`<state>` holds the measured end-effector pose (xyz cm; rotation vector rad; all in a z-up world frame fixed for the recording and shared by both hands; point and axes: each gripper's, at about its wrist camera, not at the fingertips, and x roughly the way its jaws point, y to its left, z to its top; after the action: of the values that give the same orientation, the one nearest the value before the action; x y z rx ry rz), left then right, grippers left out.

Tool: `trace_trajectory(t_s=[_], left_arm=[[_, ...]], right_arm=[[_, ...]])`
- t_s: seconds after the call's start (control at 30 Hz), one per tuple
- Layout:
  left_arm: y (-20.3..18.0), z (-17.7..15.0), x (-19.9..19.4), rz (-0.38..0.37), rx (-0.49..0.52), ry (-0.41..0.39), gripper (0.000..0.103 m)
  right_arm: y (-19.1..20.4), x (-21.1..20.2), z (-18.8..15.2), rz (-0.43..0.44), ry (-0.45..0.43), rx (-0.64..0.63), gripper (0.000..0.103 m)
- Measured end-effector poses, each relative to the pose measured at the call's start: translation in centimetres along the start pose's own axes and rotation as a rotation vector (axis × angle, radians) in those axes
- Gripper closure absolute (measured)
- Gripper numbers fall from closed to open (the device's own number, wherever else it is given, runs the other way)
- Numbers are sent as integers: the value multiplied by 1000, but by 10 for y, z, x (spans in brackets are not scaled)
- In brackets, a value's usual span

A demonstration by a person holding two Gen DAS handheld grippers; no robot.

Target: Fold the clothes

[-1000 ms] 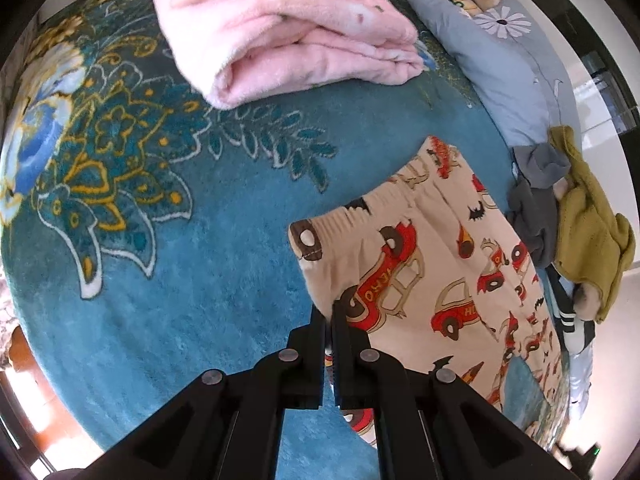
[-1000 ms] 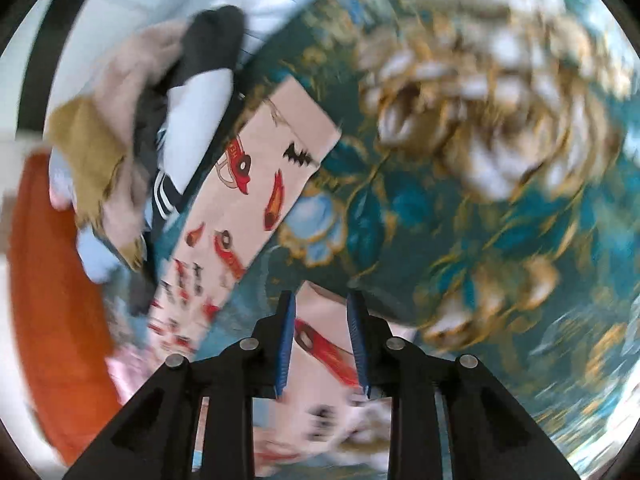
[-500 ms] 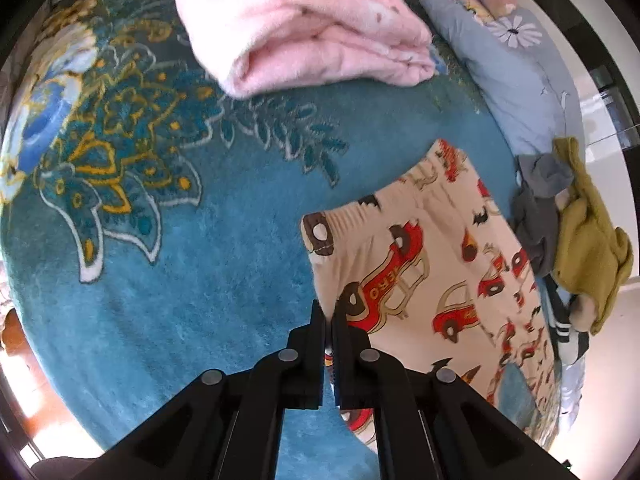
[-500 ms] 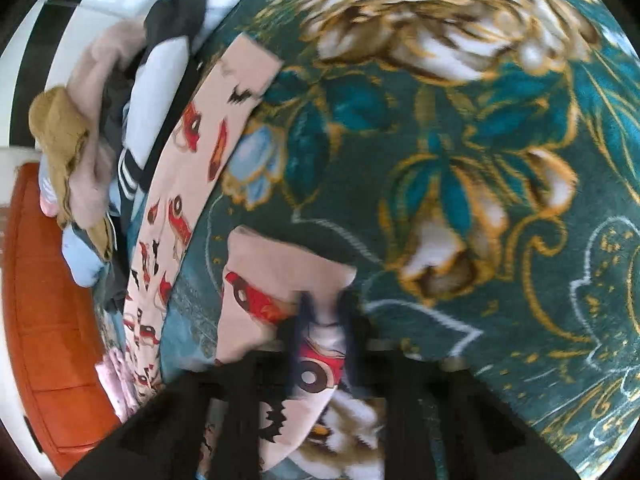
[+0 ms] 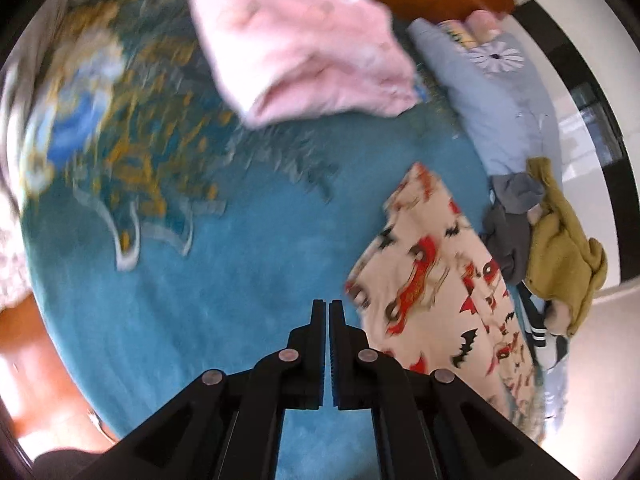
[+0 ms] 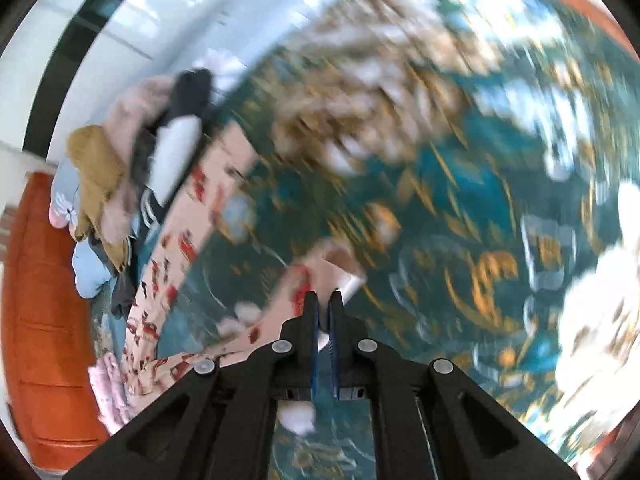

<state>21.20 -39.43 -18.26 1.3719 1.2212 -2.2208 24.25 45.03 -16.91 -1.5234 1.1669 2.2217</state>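
Left gripper [image 5: 329,305] — black fingers pressed together on nothing, over plush teal floral blanket [image 5: 200,280]. Cream car-print cotton pants [image 5: 436,288] lie flat at lower right of the frame, just beside the fingertips. Folded fluffy pink fleece blanket [image 5: 304,40] sits at top centre; a crumpled mustard knit garment [image 5: 560,248] and grey cloth [image 5: 508,232] are heaped at the right edge. Right gripper [image 6: 323,300] — fingers pinching the pants' cuff, lifted; view blurred.
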Motion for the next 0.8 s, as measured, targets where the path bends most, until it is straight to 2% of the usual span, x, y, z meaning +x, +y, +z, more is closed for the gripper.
trace_trajectory(t_s=[0.13, 0.27, 0.3, 0.33, 0.4, 0.53, 0.67, 0.73, 0.77, 0.8], left_arm=[[8, -10, 16, -17, -48, 44, 100], [-2, -8, 32, -47, -43, 78, 97], [-6, -7, 36, -51, -36, 84, 90], [-9, -4, 39, -47, -30, 92, 78], [-13, 2, 46, -38, -17, 107, 64], [-22, 14, 60, -21, 8, 139, 54], [-36, 19, 73, -23, 27, 152, 55], [-41, 20, 76, 1, 40, 160, 58], [-43, 21, 78, 14, 40, 160, 61], [-43, 22, 77, 30, 42, 153, 71]], right_arm=[[-22, 13, -10, -7, 39, 53, 99], [-14, 18, -4, 2, 53, 31, 99], [-12, 18, -3, -1, 54, 19, 99], [-10, 17, -2, -3, 56, 8, 98], [-7, 19, -1, -2, 59, 0, 98], [-10, 22, -4, -6, 65, 15, 98], [-14, 23, -7, -20, 69, 36, 98], [-15, 23, -8, -24, 70, 43, 98], [-15, 22, -9, -27, 69, 45, 98], [-14, 22, -9, -28, 67, 46, 98]])
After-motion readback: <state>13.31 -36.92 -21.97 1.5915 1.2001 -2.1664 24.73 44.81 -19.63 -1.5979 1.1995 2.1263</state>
